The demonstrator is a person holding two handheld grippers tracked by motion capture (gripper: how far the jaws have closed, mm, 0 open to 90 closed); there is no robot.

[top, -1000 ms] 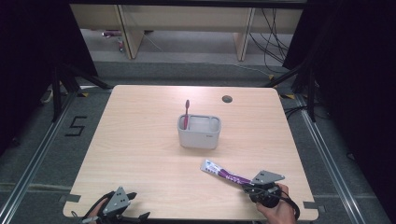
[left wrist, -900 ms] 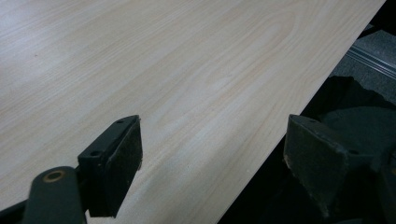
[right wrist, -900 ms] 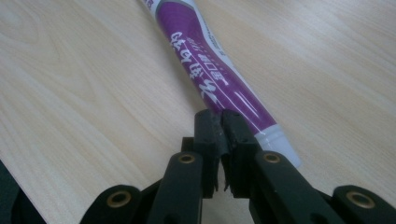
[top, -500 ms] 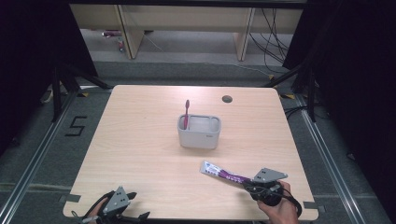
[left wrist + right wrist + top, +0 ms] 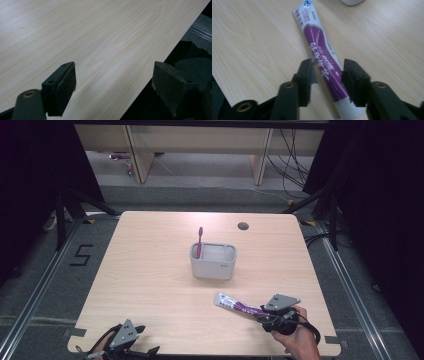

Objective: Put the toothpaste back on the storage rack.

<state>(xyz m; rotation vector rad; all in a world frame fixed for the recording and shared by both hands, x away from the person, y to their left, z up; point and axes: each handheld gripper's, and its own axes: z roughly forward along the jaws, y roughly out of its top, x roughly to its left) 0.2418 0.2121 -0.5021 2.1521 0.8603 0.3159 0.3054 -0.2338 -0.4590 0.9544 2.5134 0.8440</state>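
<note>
Black 2-jaw grippers (image 5: 260,312), grey triangular plates

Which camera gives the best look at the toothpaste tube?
The right gripper view: the toothpaste tube lies close up, purple label readable, between the right hand-held gripper jaws. The high view shows it small, near the table's front right edge.
</note>
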